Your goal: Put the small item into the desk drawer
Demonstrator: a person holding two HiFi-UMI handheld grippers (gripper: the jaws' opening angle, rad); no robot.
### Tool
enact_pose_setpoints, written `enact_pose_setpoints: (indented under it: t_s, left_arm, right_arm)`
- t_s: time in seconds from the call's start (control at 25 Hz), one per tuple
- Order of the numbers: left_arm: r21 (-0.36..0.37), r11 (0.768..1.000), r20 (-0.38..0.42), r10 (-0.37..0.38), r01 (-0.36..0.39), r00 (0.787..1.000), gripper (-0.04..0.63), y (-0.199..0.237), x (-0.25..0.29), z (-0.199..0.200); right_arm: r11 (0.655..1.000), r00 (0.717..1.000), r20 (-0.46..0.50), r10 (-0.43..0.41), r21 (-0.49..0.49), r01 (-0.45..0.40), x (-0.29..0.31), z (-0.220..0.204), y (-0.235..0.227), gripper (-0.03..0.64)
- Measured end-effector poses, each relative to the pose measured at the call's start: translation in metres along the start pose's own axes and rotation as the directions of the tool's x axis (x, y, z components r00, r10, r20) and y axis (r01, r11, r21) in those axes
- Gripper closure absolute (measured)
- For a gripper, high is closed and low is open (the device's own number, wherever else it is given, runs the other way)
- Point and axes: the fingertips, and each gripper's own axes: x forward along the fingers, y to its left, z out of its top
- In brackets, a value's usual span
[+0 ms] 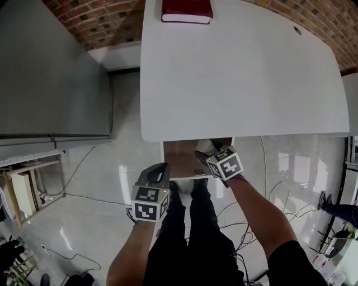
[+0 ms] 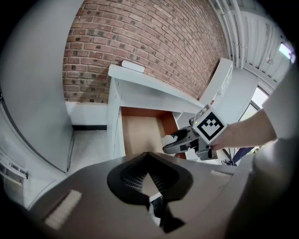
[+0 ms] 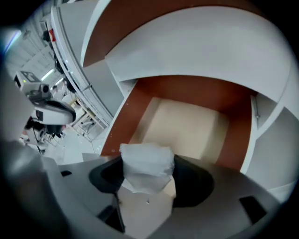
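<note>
We see a white counter (image 1: 240, 84) standing against a brick wall (image 1: 100, 19), with a red book (image 1: 187, 10) lying at its far edge and a grey cabinet (image 1: 50, 72) beside it on the left. Below the counter's near edge the drawer (image 1: 179, 153) is pulled open, and we can make out its pale wooden bottom, reddish-brown sides and white front. The right gripper (image 3: 147, 173) is clamped on the small white item (image 3: 145, 164), a crumpled, soft-looking lump that bulges out past the fingertips. In the head view this gripper reaches in over the right part of the open drawer, so the item hangs above the drawer's inside, close to its near right corner. We cannot tell how far it is off the bottom. The bottom beyond it is bare wood. The left gripper (image 1: 158, 167) is held lower and to the left, just outside the drawer's front at its near left corner. Its jaws are closed together with nothing between them. Under both arms we see the person's legs (image 1: 190, 234) in dark trousers, and a glossy pale floor (image 1: 100, 179) crossed by thin cables (image 1: 251, 223).
</note>
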Motion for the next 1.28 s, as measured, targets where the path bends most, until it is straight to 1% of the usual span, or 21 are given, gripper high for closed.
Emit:
enact_pose_setpoints:
  t_s: [0.12, 0.28, 0.44, 0.6, 0.68, 0.84, 0.88, 1.04, 1.2, 1.28]
  left_arm:
    - [-0.005, 1.0, -0.009, -0.006, 0.006, 1.0, 0.584, -0.002, 0.003, -0.008]
    - [-0.011, 1.0, -0.025, -0.014, 0.013, 1.0, 0.584, -0.005, 0.003, -0.019]
    - [-0.023, 1.0, -0.031, -0.009, 0.008, 0.999, 0.584, -0.002, -0.001, -0.027]
    - [-0.026, 1.0, -0.037, -0.003, 0.002, 0.999, 0.584, -0.001, -0.005, -0.03]
    - [-0.025, 1.0, -0.037, -0.001, 0.0, 0.999, 0.584, 0.0, -0.008, -0.03]
    - [-0.028, 1.0, -0.034, -0.002, 0.001, 0.999, 0.584, -0.003, -0.014, -0.025]
    - [-0.027, 1.0, -0.032, -0.005, 0.004, 0.999, 0.584, -0.005, -0.015, -0.022]
    - [-0.013, 1.0, -0.023, -0.024, 0.024, 0.999, 0.584, -0.016, -0.019, -0.008]
    - [-0.004, 0.999, -0.009, -0.04, 0.04, 0.999, 0.584, -0.027, -0.03, 0.01]
    - [0.002, 0.999, 0.003, -0.048, 0.048, 0.999, 0.584, -0.032, -0.039, 0.021]
  right_arm:
    - [0.993, 0.997, -0.064, -0.04, -0.11, 0.033, 0.019, -0.004, -0.006, 0.33]
    - [0.977, 0.991, -0.112, -0.074, -0.208, 0.049, 0.037, -0.005, -0.012, 0.33]
    - [0.967, 0.981, -0.134, -0.14, -0.232, 0.106, 0.048, -0.01, -0.025, 0.33]
    - [0.96, 0.976, -0.13, -0.176, -0.24, 0.142, 0.052, -0.016, -0.034, 0.33]
    - [0.964, 0.973, -0.14, -0.181, -0.219, 0.147, 0.054, -0.019, -0.036, 0.33]
    - [0.989, 0.974, -0.179, -0.136, -0.086, 0.122, 0.051, -0.027, -0.03, 0.328]
    - [0.991, 0.975, -0.179, -0.129, -0.07, 0.118, 0.046, -0.028, -0.027, 0.328]
    - [0.987, 0.984, -0.12, -0.134, -0.105, 0.121, 0.019, -0.016, -0.018, 0.328]
    - [0.988, 0.981, -0.122, -0.151, -0.012, 0.151, -0.018, -0.027, -0.017, 0.328]
    - [0.986, 0.982, -0.096, -0.161, 0.033, 0.165, -0.042, -0.025, -0.017, 0.328]
